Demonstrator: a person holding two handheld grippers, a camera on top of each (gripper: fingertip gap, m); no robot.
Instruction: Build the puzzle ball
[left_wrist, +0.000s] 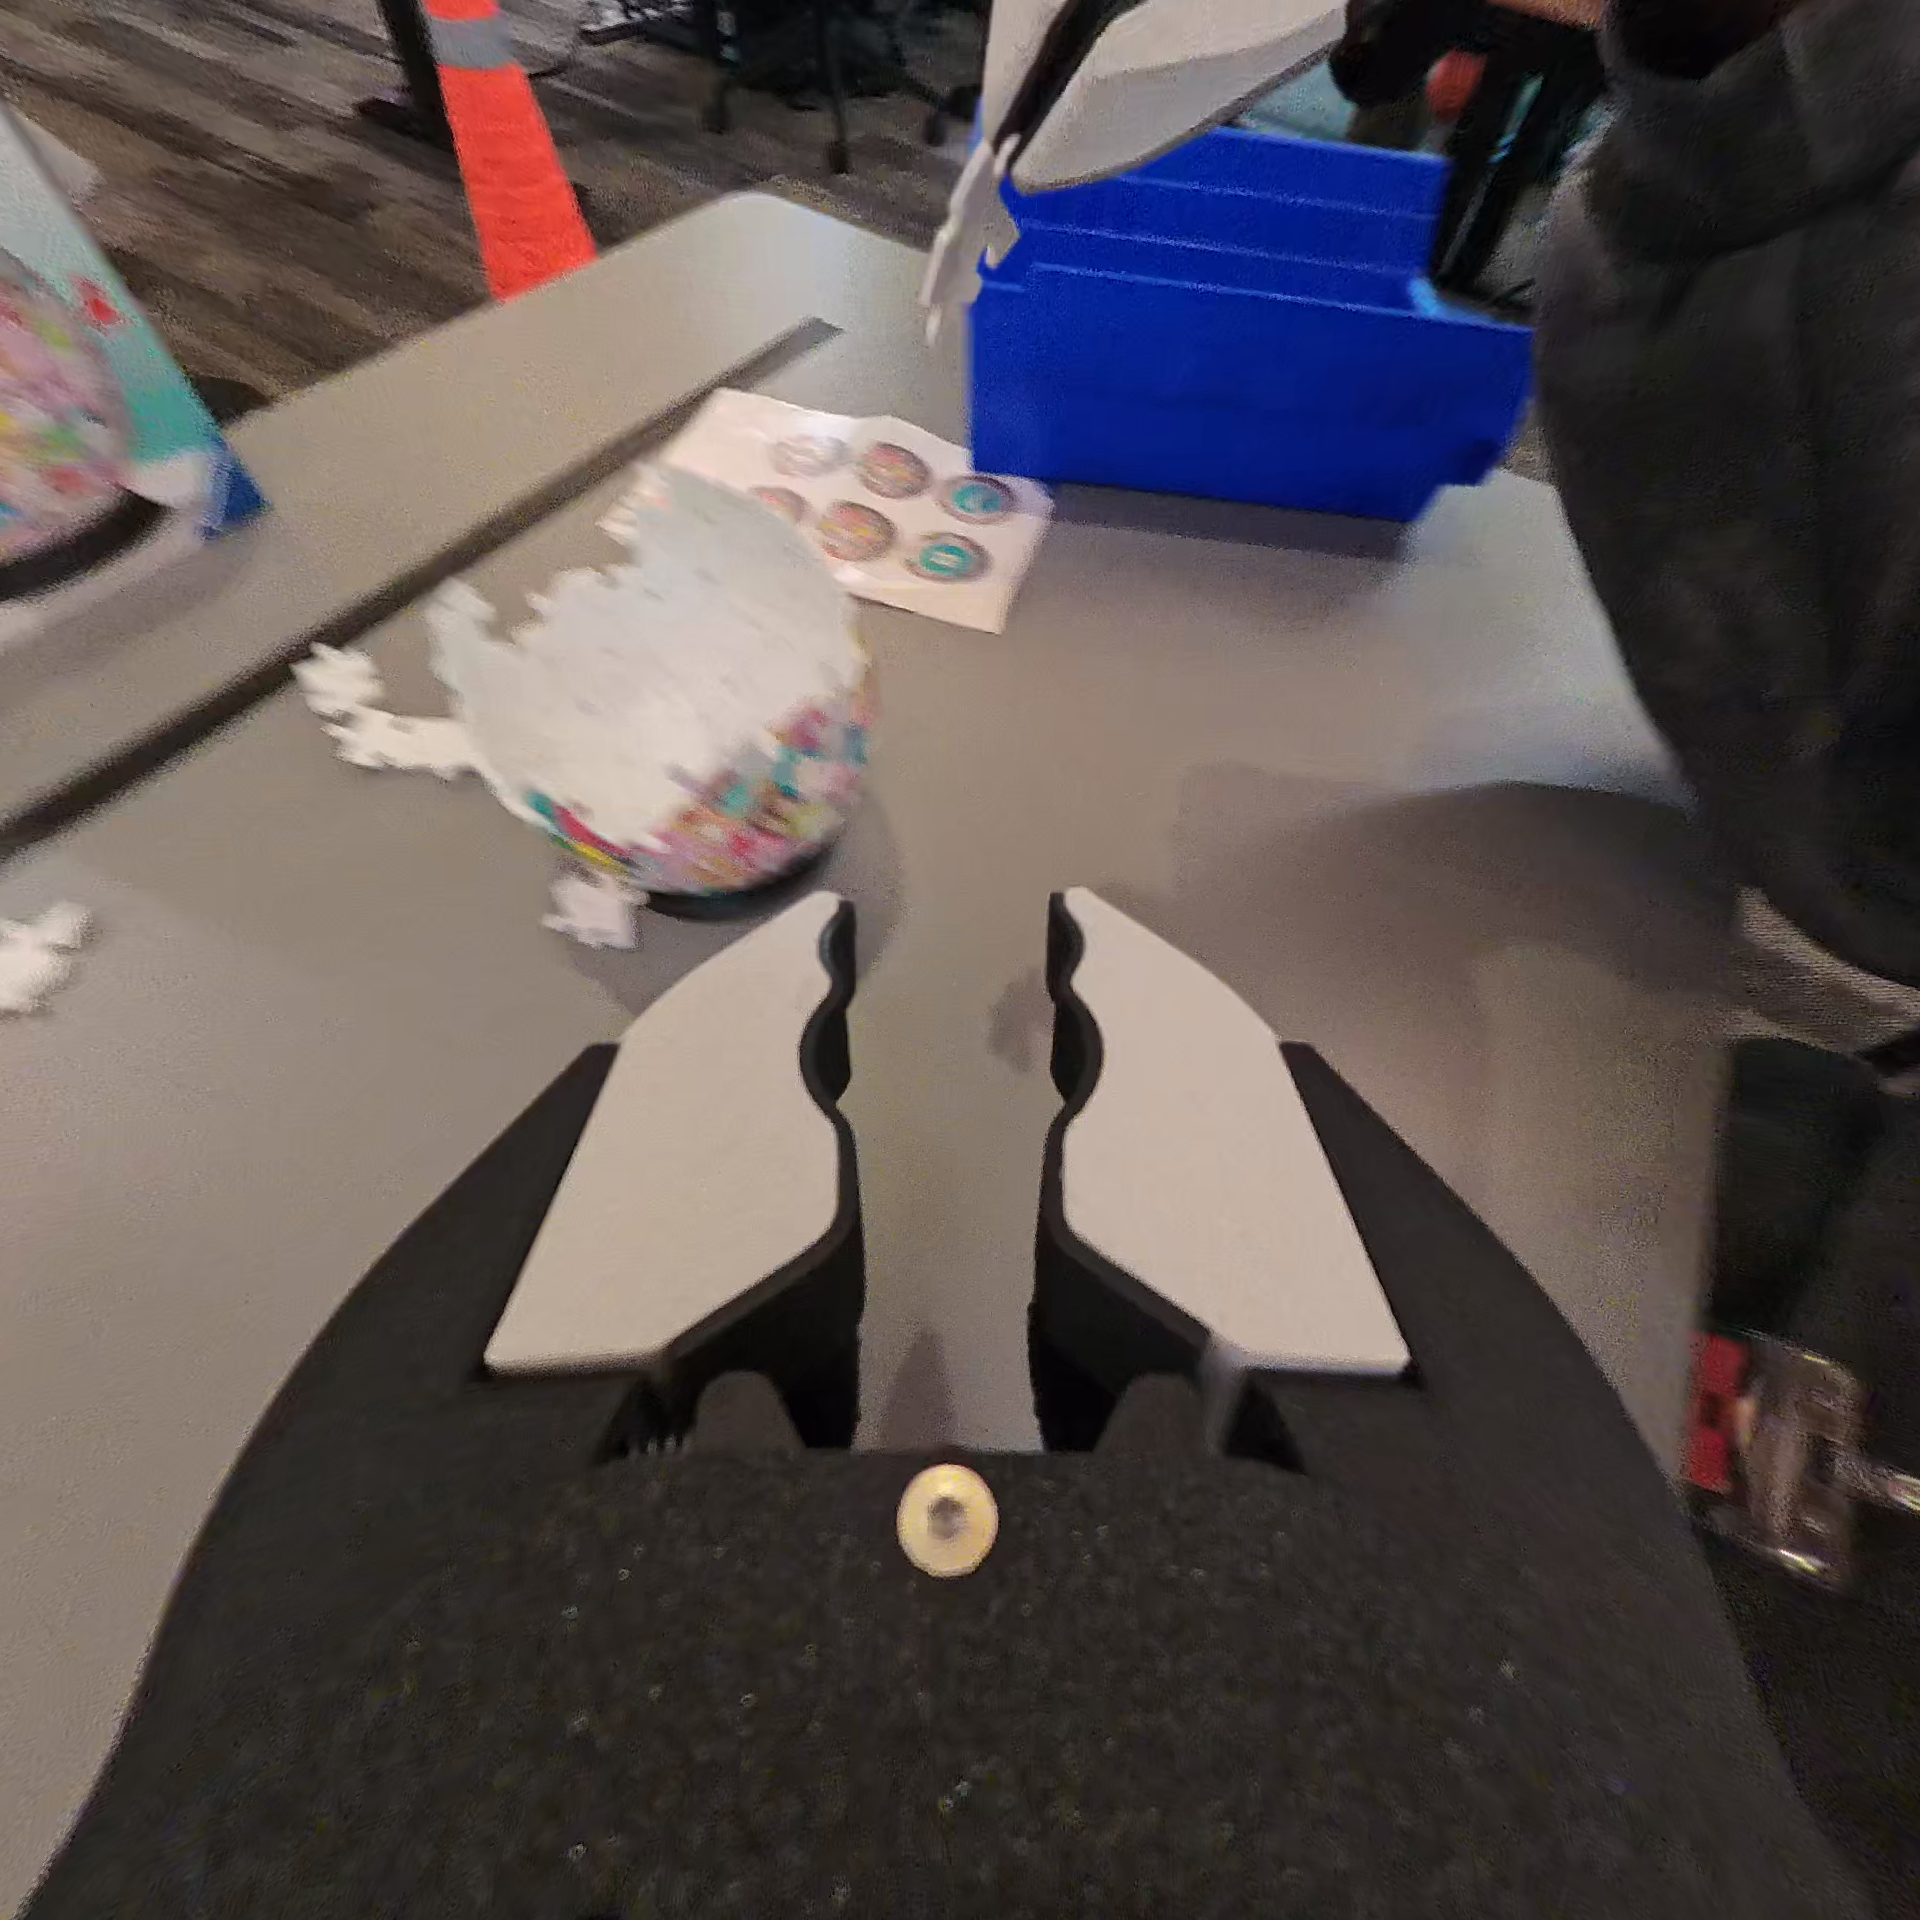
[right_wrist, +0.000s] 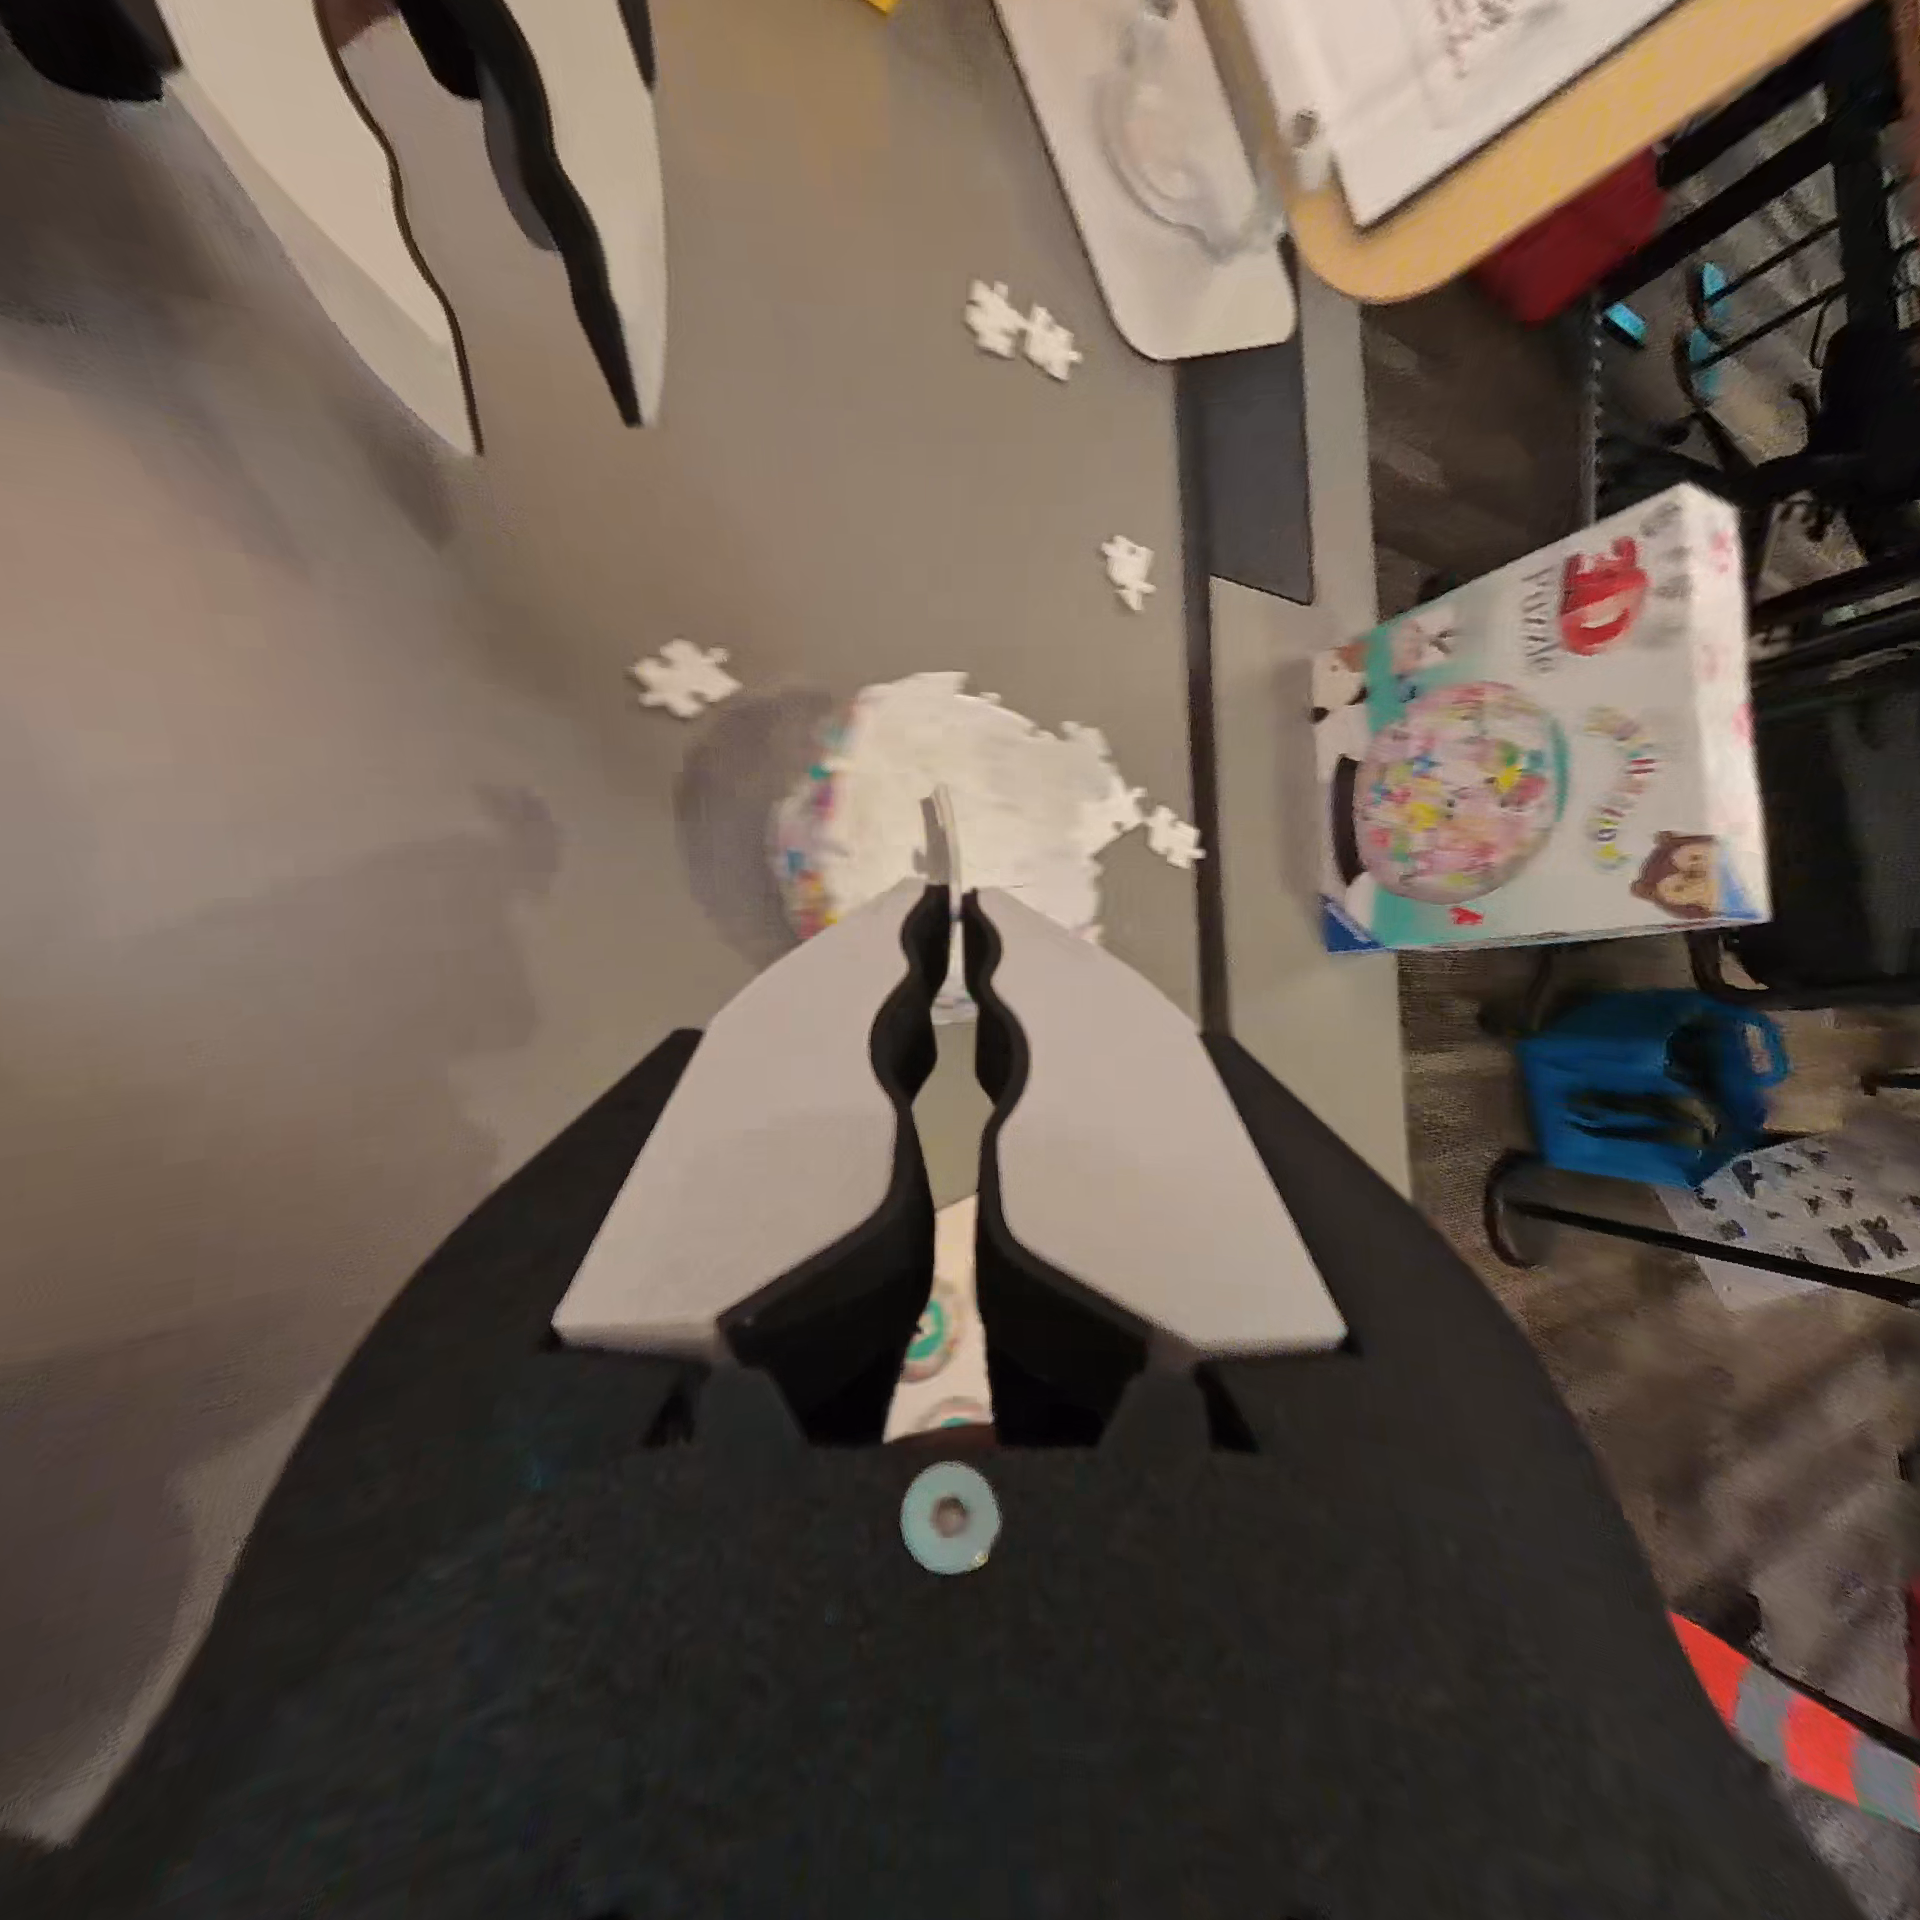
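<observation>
A: How will the ball (left_wrist: 675, 707) handle?

B: My guess is light and fragile. It is a thin shell of clipped pieces, half built, with a jagged open rim. Squeeze the wall and it likely flexes or pops apart. The outer face looks glossy, so probably slippery too.

A: Where would you take it?

B: Low on the closed, coloured part, gently, or just steady it from the side. Not on the ragged edge.

A: And the piece (right_wrist: 940, 842)?

B: Stiff, thin, curved plastic by the look of it. Hold it by one edge so its tabs stay free.

A: State of the tongs?

B: Right tongs (right_wrist: 940, 904) are clamped on that white piece, which sticks out past the tips, edge-on. Left tongs (left_wrist: 951, 914) are parted and empty.

A: Where is the ball?

B: On the table (left_wrist: 1195, 727), just ahead of the left tips and slightly to their left. It lies below and beyond the right tips, apart from both.

A: Its look?

B: White inside, pink and teal print outside, tipped so the hollow shows. Loose white pieces (right_wrist: 683, 675) lie near it.
</observation>
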